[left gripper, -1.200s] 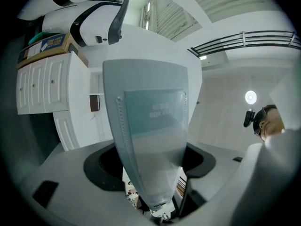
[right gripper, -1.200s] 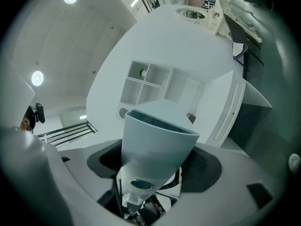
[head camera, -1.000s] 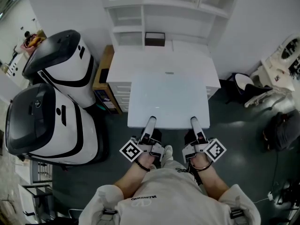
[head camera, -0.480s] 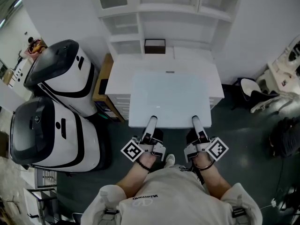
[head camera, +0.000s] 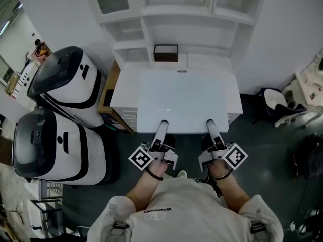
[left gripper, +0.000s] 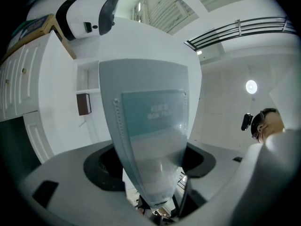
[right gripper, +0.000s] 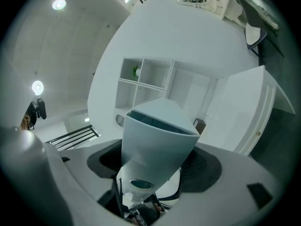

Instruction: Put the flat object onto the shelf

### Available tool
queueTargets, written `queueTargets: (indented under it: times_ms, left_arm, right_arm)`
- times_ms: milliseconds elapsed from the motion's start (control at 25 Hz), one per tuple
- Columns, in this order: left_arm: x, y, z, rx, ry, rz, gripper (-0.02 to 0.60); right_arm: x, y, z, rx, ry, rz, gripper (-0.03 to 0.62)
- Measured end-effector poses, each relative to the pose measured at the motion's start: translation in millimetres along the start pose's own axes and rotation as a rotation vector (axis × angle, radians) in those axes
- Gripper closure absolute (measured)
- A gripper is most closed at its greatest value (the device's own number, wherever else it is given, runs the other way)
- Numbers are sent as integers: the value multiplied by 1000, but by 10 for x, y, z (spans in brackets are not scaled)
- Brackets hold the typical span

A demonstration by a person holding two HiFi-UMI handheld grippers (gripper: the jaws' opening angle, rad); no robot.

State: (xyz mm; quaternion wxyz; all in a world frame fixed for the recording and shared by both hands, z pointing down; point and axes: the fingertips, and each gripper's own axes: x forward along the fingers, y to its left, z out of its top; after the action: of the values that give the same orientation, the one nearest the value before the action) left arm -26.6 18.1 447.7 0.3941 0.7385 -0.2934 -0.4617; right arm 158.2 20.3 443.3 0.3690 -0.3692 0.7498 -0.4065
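Left gripper (head camera: 161, 128), right gripper (head camera: 211, 128), both clamped on flat box file (head camera: 182, 101), white cabinet (head camera: 123, 89) mostly hidden beneath it

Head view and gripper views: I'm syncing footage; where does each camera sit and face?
Head view: on the person's head, facing steeply down at the flat object, white shelf; shows forearms, left gripper, right gripper.
Left gripper view: on that gripper, along its jaws clamping the flat object.
Right gripper view: likewise, shelf beyond.
Shared: flat object in all.
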Motion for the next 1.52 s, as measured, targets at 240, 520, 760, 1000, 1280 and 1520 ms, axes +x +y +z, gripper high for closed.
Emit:
queueTargets:
  times_ms: [240,520,760,1000,1280,1520]
  left_arm:
    - [206,142,-12,-10,4,12,252]
    - [585,326,106,-20,24,-18,252]
    - [1014,530,305,-35,33,-35,252]
    - [1491,682,657,-30,45,-51,253]
    - [1950,774,1070,-28,70,-66,253]
    - [2300,832,1330,-33,116,-81,253]
  right_arm:
    - [155,-132,138,11,-6,-6,241]
    - [488,-239,320,-31,-21,-9,241]
    - [939,-332,500,-53,-34,-6,241]
    - [1512,-379,621,-55,-47,1,241]
    - [2097,-299,730,-87,-75,23,241]
    - [2449,-258,790,-83,-119,21,241]
